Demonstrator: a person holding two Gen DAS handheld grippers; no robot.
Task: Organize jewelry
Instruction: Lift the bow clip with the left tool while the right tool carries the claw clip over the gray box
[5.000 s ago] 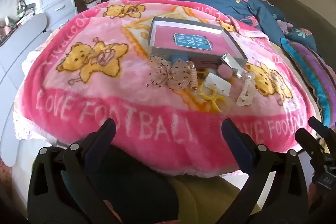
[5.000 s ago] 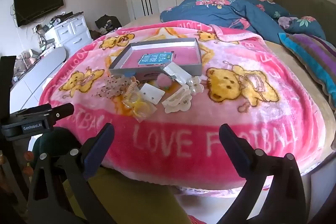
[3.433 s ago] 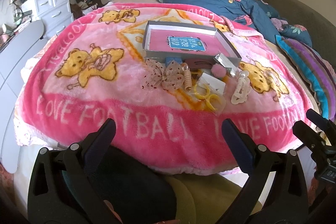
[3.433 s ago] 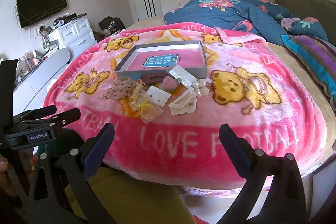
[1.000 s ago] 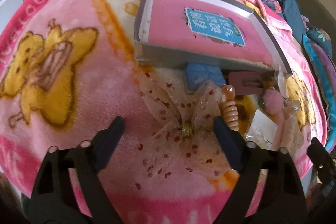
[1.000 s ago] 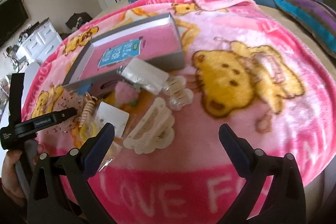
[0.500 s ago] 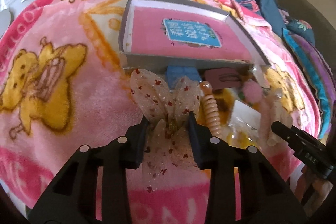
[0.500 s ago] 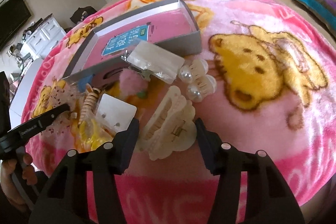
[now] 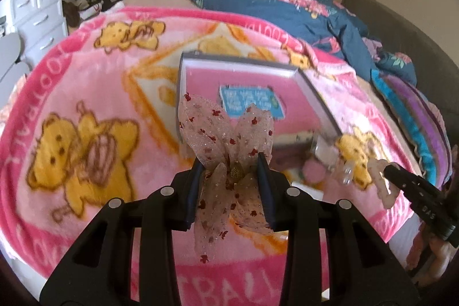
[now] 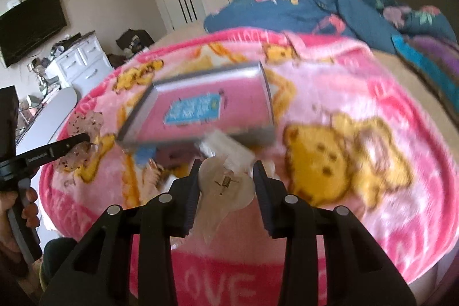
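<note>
Both grippers have just closed and lifted: left gripper (image 9: 233,162) clenches the sheer bow (image 9: 226,139), right gripper (image 10: 226,168) grasps the cream claw clip (image 10: 226,188). Behind, at twelve o'clock, the grey box (image 9: 183,82) lies on the pink blanket (image 9: 86,82); remaining trinkets (image 9: 312,165) crowd its near wall.

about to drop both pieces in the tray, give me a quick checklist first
1. Left gripper shut on sheer beige bow with red dots: ok.
2. Right gripper shut on cream plastic claw clip, its jaws just closing: ok.
3. Both pieces lifted off the pink bear-print blanket: ok.
4. Grey-walled tray with pink floor has open floor space: ok.
5. How firmly the claw clip is held: cannot tell, the right view is blurred.
</note>
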